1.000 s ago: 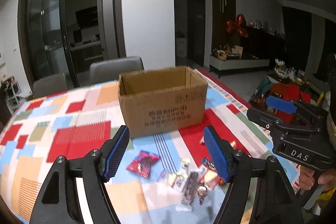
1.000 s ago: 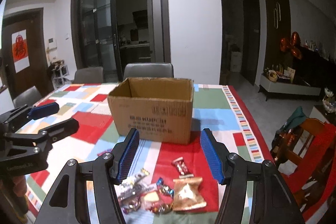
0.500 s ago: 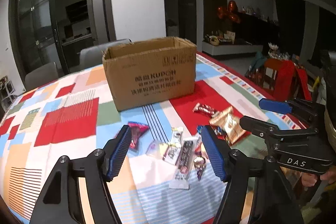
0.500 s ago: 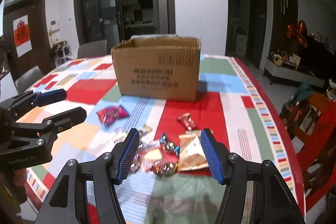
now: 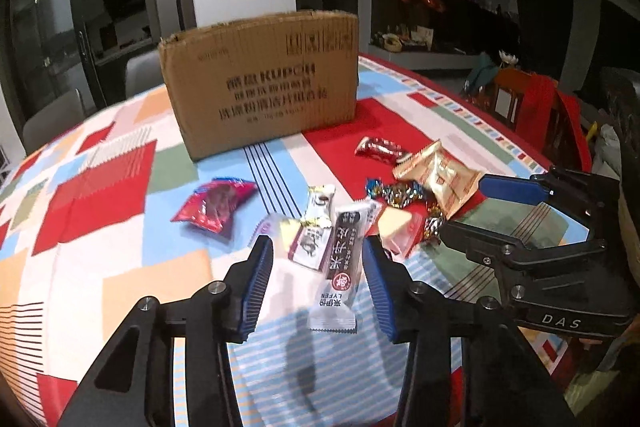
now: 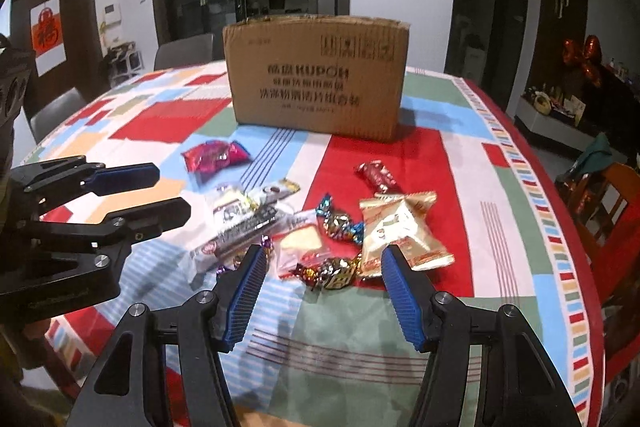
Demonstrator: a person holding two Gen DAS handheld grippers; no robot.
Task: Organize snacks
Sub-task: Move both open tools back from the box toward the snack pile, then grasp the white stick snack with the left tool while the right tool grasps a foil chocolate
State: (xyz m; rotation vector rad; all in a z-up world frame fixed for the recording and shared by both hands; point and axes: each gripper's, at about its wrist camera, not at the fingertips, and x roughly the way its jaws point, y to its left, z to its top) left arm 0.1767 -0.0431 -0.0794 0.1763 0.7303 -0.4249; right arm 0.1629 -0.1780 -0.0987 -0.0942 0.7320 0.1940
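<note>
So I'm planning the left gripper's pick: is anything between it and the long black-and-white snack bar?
Nothing visible. The left gripper, its jaws closing, already frames the long snack bar. A small white packet lies against the bar inside the gap and could get pinched along with it.

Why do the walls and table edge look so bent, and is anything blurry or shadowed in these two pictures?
Left wrist view: the fisheye lens bows the room, and the corners go black; print on the brown cardboard box is smeared by motion; a dark shadow lies on the striped patchwork tablecloth near the long black-and-white snack bar. Right wrist view: same bending, sharper box lettering, glints on the foil-wrapped candies.
</note>
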